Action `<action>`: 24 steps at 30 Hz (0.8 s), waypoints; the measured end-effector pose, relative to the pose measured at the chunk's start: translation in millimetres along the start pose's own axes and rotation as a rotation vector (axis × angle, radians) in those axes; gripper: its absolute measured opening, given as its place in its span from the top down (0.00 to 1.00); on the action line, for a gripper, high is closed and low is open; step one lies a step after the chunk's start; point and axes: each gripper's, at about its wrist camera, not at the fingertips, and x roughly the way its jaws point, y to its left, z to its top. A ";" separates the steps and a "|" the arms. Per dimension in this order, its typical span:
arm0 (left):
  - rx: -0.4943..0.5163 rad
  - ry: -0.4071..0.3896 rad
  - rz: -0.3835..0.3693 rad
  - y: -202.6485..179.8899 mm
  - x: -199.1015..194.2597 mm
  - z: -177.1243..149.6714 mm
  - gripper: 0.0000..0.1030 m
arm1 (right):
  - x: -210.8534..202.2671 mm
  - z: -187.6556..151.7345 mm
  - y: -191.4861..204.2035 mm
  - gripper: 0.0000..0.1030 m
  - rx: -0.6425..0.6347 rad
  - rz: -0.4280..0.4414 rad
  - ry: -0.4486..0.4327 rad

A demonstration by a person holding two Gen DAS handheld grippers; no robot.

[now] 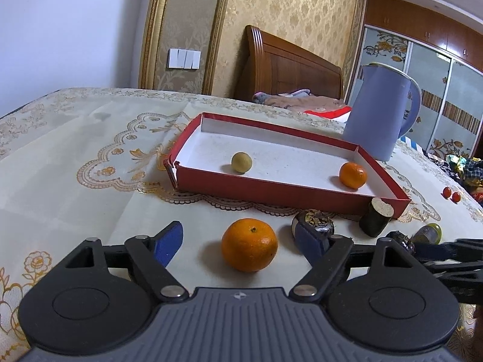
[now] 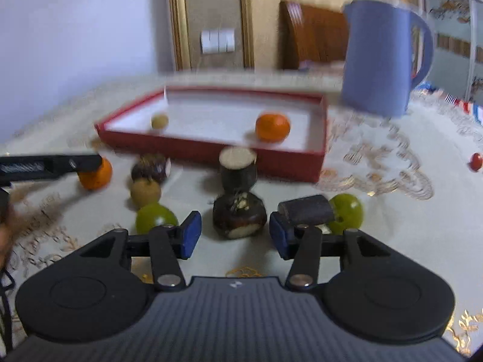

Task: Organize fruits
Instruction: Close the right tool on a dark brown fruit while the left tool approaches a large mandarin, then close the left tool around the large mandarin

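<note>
Fruits lie scattered on the tabletop point(image 1: 75, 157) at six o'clock of the red tray point(image 1: 271, 194). Left hand-held gripper point(image 1: 238, 242) stands released around an orange point(image 1: 249, 244); right hand-held gripper point(image 2: 235, 235) brackets a dark chestnut-like fruit point(image 2: 239, 219), pads apart. Off-centre closure would likely roll either round fruit away.

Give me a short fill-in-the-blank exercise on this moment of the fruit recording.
1. The red tray holds ____ fruits.
2. Between the open left gripper pads lies an ____ fruit.
3. The jug behind the tray is ____ in colour.

Missing words: two; orange; blue
</note>
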 end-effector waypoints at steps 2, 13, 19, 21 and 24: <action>-0.002 -0.002 -0.001 0.1 0.0 0.1 0.21 | 3.3 0.9 2.4 0.52 -0.010 -0.002 0.005; 0.004 0.001 -0.007 -1.0 2.0 0.2 0.21 | 1.7 2.1 2.9 0.62 -0.004 -0.031 -0.021; 0.045 0.016 -0.011 -7.6 4.4 0.2 0.21 | -4.2 1.7 1.6 0.62 0.010 -0.032 -0.052; 0.067 0.033 -0.006 -10.9 7.0 0.5 0.21 | -4.3 1.2 1.2 0.62 0.019 -0.022 -0.051; 0.093 0.036 -0.008 -14.7 7.4 -0.2 0.21 | -5.1 0.8 1.3 0.62 0.020 -0.022 -0.057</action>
